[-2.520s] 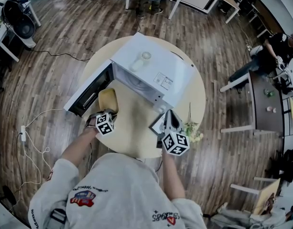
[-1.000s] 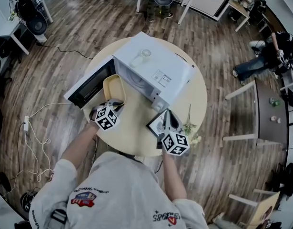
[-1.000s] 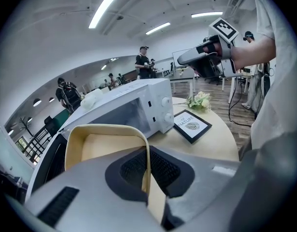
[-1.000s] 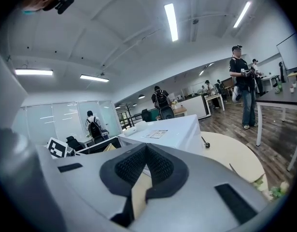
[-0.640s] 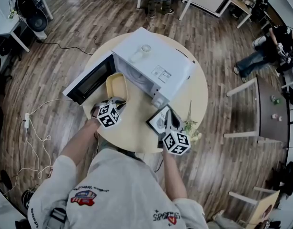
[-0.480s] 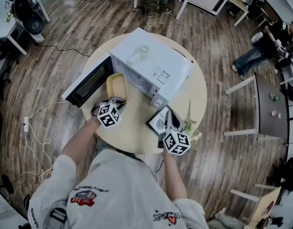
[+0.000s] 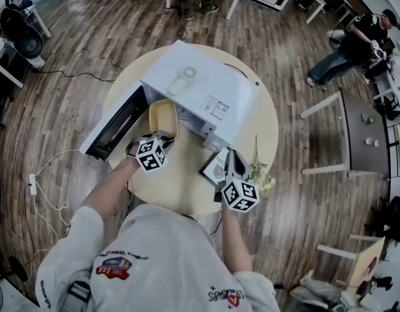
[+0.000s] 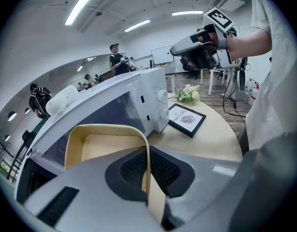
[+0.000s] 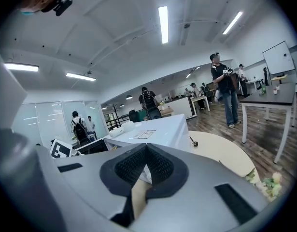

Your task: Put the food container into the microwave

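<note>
A pale yellow, open-topped food container hangs above the round table at the mouth of the white microwave, whose door stands swung out to the left. My left gripper is shut on the container's near rim. In the left gripper view the container fills the middle, its thin wall pinched by the left gripper. My right gripper hovers over the table right of the microwave with nothing in it. In its own view the right gripper is shut with its pads together.
A black-framed picture lies under my right gripper, with a sprig of white flowers beside it. A small white fan rests on the microwave top. A cable trails on the wood floor at left. People stand at the far desks.
The left gripper has carried the container forward, from beside the door up to the microwave's opening. The right gripper has stayed over the framed picture.
</note>
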Motion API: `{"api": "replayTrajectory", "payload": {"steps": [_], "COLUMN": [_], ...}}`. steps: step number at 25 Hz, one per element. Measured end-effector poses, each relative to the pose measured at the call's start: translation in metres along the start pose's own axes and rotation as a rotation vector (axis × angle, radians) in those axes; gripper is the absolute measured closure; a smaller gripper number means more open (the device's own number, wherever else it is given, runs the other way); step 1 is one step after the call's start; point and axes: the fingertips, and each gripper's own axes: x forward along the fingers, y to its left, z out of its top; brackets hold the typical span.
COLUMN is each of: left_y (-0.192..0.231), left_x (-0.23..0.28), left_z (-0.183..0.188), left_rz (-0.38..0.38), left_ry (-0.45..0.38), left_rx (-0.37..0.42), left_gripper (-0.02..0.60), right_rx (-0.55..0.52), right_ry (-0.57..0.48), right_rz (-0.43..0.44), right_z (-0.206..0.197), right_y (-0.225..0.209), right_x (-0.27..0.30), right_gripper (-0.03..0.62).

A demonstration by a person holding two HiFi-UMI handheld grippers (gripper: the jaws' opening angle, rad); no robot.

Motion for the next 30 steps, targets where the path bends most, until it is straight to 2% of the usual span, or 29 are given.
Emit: {"api": "replayTrajectory", "payload": {"steps": [8, 17, 30], "left_y": [0.012, 0.026, 0.053], "left_x": [0.022, 0.049, 0.086], "left_z": [-0.006, -0.009, -0.031], "left_rz": [-0.065, -0.108, -0.117], "left_ry": [0.001, 0.008, 0.056], "left_rx": [0.069, 0.176, 0.276], "left_gripper": [0.575, 0.575, 0.575], "right_rx": [0.013, 0.029, 0.047], "right_ry": [-0.024, -0.042, -0.039], "right_rz": [-0.074, -0.191, -0.28], "right_z": [0.003, -0.002, -0.015], "right_y": [0.001, -0.02, -0.022], "right_x": [0.003, -0.015, -0.02], "right_gripper": [0.589, 0.589, 0.589]}}
